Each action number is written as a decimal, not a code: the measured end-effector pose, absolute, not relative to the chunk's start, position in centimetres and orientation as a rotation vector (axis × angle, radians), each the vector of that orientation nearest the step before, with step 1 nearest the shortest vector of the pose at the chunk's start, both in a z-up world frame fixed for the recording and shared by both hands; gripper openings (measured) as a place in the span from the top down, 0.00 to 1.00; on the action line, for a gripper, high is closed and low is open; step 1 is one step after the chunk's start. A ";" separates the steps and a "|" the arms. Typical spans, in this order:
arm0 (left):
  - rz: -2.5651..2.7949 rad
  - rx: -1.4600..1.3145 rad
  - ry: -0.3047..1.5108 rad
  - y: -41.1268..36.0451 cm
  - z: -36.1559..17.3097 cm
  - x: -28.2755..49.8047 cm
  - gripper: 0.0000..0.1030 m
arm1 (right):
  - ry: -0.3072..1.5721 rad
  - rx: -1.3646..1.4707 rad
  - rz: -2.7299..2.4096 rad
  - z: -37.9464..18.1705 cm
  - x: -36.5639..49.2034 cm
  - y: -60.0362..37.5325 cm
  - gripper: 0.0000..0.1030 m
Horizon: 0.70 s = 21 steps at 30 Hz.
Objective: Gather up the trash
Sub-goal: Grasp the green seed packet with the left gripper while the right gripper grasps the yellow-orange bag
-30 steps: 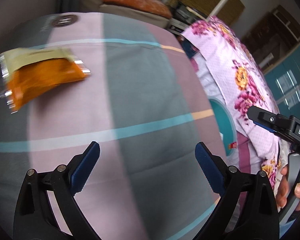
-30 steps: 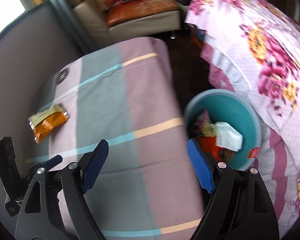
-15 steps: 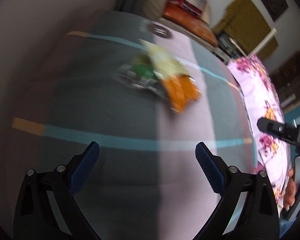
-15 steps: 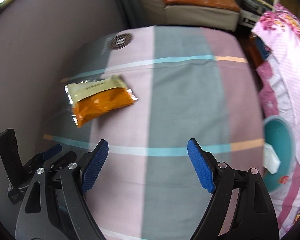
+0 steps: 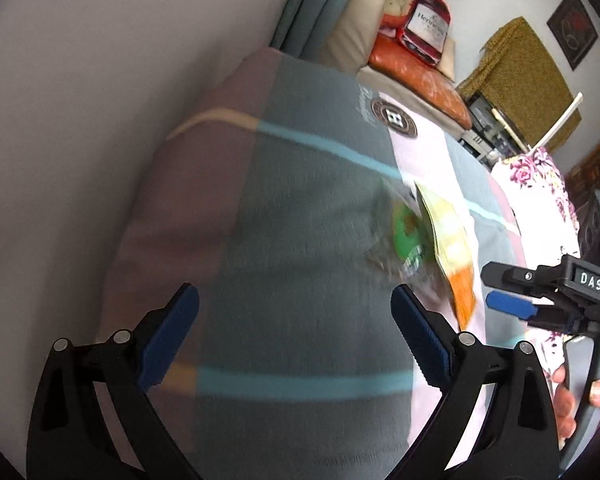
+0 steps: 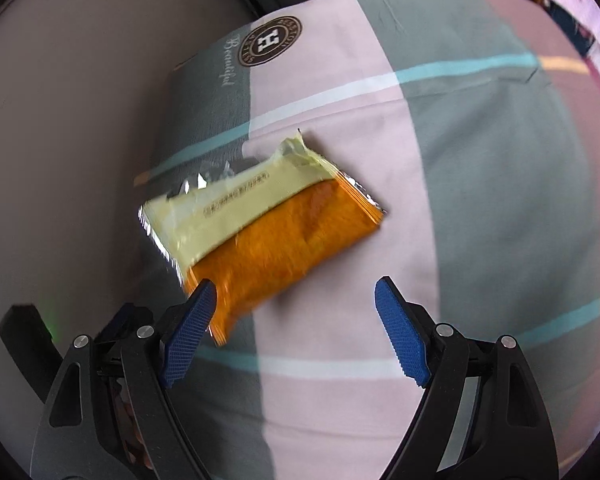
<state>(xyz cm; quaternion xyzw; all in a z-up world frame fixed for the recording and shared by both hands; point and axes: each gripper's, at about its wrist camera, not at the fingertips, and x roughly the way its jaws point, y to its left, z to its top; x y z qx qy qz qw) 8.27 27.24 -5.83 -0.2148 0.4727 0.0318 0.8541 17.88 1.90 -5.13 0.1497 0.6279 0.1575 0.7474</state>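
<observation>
Two wrappers are left to be collected: an orange packet [image 6: 260,232] at centre frame on the striped sheet [image 6: 480,184], a green one [image 5: 406,236] (blurred) beside it. Both grippers, right [image 6: 296,316] and left [image 5: 294,336], are spread, nothing held.

Left gripper [image 5: 292,332] agape, wrappers [image 5: 428,240] (blurred) ahead

Place: a home, a lived-in bedroom or sitting room before me.
Evidence: striped bedsheet [image 6: 480,184], floral quilt [image 5: 540,184], cream sofa [image 5: 360,44] with orange cushion [image 5: 420,88], framed picture [image 5: 576,28] on wall.
</observation>
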 end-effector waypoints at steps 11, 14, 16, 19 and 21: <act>-0.053 -0.350 1.015 24.1 -6.5 12.9 0.06 | 1.401 0.565 0.357 -7.6 19.9 1.3 0.25; -0.071 -0.306 1.020 22.8 -6.5 13.5 0.06 | 1.404 0.552 0.373 -7.3 20.0 1.0 0.25; -0.085 -0.298 1.021 22.2 -6.4 13.8 0.06 | 1.389 0.518 0.368 -7.0 19.9 0.5 0.25; -0.100 -0.293 1.019 21.2 -6.3 14.3 0.06 | 1.380 0.500 0.360 -6.5 19.7 -0.6 0.25; -0.114 -0.296 1.016 20.4 -6.2 14.5 0.06 | 1.379 0.503 0.351 -6.5 19.7 -1.2 0.25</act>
